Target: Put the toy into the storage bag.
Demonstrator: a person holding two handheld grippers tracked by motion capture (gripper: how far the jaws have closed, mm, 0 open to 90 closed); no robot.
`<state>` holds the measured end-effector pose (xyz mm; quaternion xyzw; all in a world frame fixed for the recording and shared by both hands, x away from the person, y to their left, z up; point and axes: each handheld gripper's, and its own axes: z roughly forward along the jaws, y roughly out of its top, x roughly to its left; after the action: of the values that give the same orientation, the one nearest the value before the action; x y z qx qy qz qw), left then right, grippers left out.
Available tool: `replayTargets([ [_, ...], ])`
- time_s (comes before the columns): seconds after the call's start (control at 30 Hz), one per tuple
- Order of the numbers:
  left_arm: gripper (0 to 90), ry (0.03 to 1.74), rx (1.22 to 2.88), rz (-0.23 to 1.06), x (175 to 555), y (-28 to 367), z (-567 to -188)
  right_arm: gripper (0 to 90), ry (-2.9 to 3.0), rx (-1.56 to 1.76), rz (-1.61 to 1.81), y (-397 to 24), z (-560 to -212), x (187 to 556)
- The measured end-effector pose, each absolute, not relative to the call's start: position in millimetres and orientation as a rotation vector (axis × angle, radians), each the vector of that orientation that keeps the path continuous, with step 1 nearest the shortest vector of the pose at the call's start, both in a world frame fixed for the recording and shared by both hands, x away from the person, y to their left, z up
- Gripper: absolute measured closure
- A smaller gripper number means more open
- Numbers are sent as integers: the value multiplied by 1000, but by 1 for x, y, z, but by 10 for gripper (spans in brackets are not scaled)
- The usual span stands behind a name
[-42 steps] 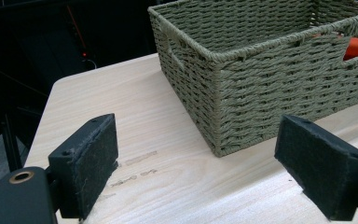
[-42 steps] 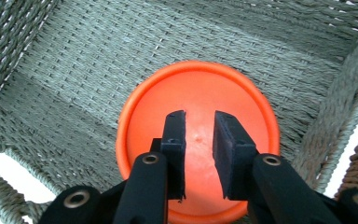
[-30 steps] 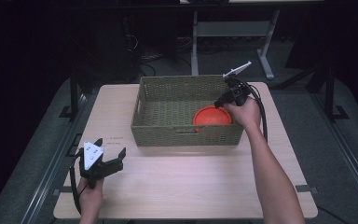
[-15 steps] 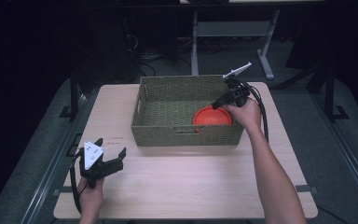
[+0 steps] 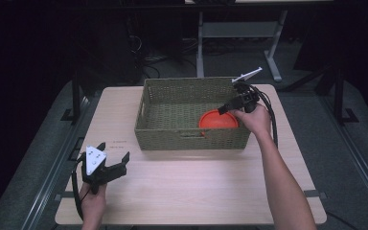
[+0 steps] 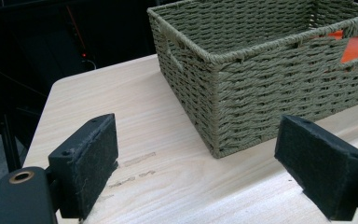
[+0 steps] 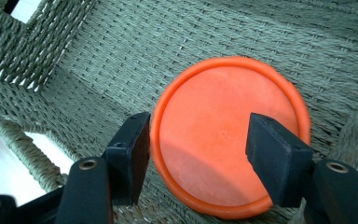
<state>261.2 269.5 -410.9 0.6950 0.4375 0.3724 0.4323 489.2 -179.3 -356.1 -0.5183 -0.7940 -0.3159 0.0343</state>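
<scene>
Your right gripper (image 5: 224, 109) has just been opening its jaws over the basket (image 5: 191, 136), so the orange disc (image 7: 230, 135) now lies free on the basket floor at its near right corner, seemingly delivered. On the tabletop (image 5: 191, 187) nothing else has shifted: basket and disc sit as before. Your left gripper (image 6: 205, 163) rests there, jaws wide and empty.

basket walls (image 5: 191, 136) ring plate (image 5: 218, 120), tabletop (image 5: 196, 187) open

Orange disc (image 7: 228, 135), olive woven basket (image 5: 191, 96), pale wood table (image 5: 191, 191)
</scene>
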Motion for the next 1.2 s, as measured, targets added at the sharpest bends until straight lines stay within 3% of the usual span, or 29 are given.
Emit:
replayTargets([
  [1.2,128,1084,1741,930,262,269,-411,272,-2374,-1478,-1173,-196,-337,452],
])
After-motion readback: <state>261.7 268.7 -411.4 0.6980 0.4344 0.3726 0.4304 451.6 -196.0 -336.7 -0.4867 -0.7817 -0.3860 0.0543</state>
